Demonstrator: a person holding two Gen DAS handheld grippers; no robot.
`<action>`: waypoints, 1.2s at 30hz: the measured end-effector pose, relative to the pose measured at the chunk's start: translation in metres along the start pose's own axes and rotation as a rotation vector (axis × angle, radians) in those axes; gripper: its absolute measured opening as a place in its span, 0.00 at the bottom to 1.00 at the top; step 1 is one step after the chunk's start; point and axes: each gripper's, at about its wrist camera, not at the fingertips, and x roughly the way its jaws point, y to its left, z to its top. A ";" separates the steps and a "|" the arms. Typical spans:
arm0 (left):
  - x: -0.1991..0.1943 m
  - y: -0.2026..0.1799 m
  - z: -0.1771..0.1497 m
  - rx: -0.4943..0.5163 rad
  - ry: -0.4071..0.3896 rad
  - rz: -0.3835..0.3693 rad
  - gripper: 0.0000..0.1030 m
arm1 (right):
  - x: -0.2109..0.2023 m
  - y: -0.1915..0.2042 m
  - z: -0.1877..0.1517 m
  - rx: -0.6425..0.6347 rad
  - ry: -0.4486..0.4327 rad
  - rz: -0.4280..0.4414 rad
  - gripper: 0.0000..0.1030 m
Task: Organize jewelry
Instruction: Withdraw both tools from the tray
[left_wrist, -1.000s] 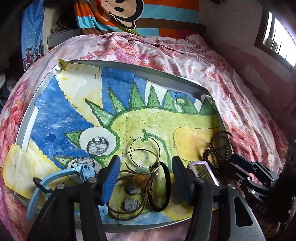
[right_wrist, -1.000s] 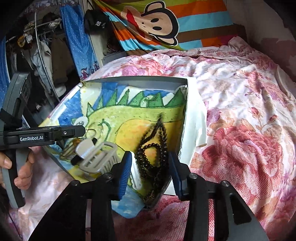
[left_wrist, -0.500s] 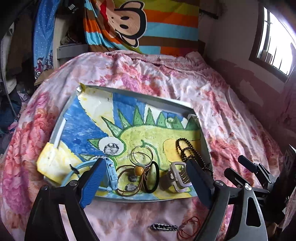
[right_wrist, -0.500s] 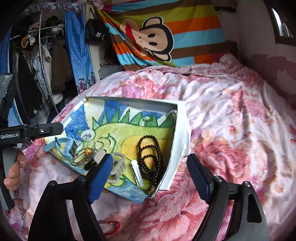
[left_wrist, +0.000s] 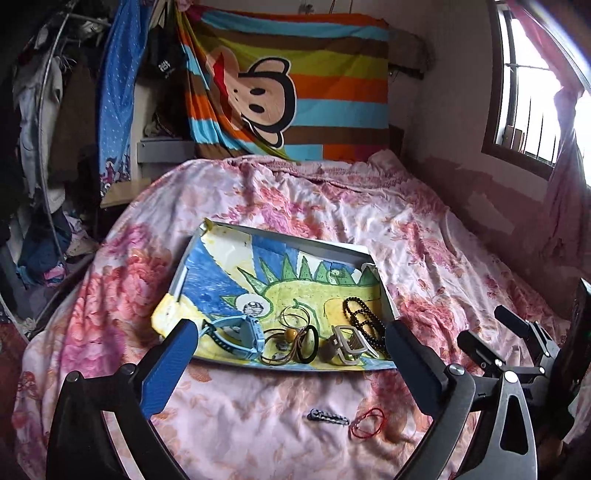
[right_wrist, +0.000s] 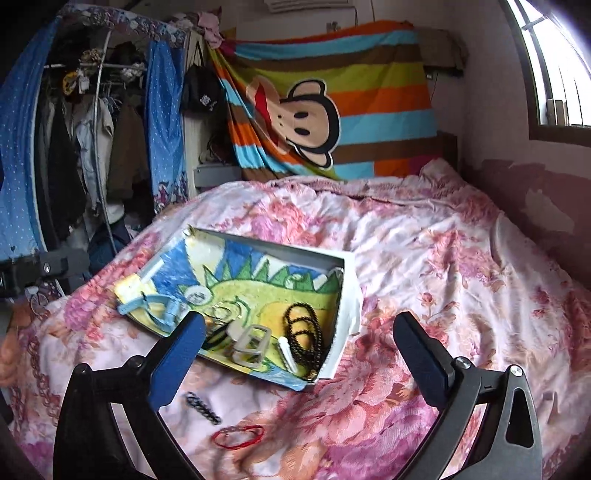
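A shallow tray lined with a painted dinosaur picture (left_wrist: 221, 280) (right_wrist: 229, 273) lies on the bed. It holds a blue watch (left_wrist: 236, 334), thin hoops and a brown cord with a bead (left_wrist: 291, 332), a black hair tie (left_wrist: 308, 343), a beige claw clip (left_wrist: 347, 345) (right_wrist: 251, 345) and a black bead necklace (left_wrist: 364, 323) (right_wrist: 304, 341). A dark beaded clip (left_wrist: 328, 416) (right_wrist: 203, 404) and a red band (left_wrist: 366, 428) (right_wrist: 238, 435) lie on the sheet in front of the tray. My left gripper (left_wrist: 291, 369) and right gripper (right_wrist: 297, 362) are both open and empty, above and short of the tray.
The bed has a pink floral sheet (left_wrist: 424, 258). A striped monkey blanket (left_wrist: 295, 96) hangs behind. A clothes rack (right_wrist: 92, 147) stands at the left, a window (left_wrist: 535, 92) at the right. The other gripper's body shows at the right edge of the left wrist view (left_wrist: 517, 354).
Both grippers have opened wide and pulled back and up from the tray. The necklace and the other pieces now lie free in the tray.
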 end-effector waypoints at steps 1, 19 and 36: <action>-0.007 0.001 -0.003 0.000 -0.015 0.002 0.99 | -0.006 0.002 0.001 -0.002 -0.013 0.001 0.97; -0.092 0.023 -0.052 0.000 -0.211 0.090 1.00 | -0.095 0.050 -0.024 0.002 -0.237 0.012 0.98; -0.064 0.064 -0.104 -0.043 -0.034 0.032 1.00 | -0.081 0.041 -0.092 0.017 -0.021 -0.106 0.98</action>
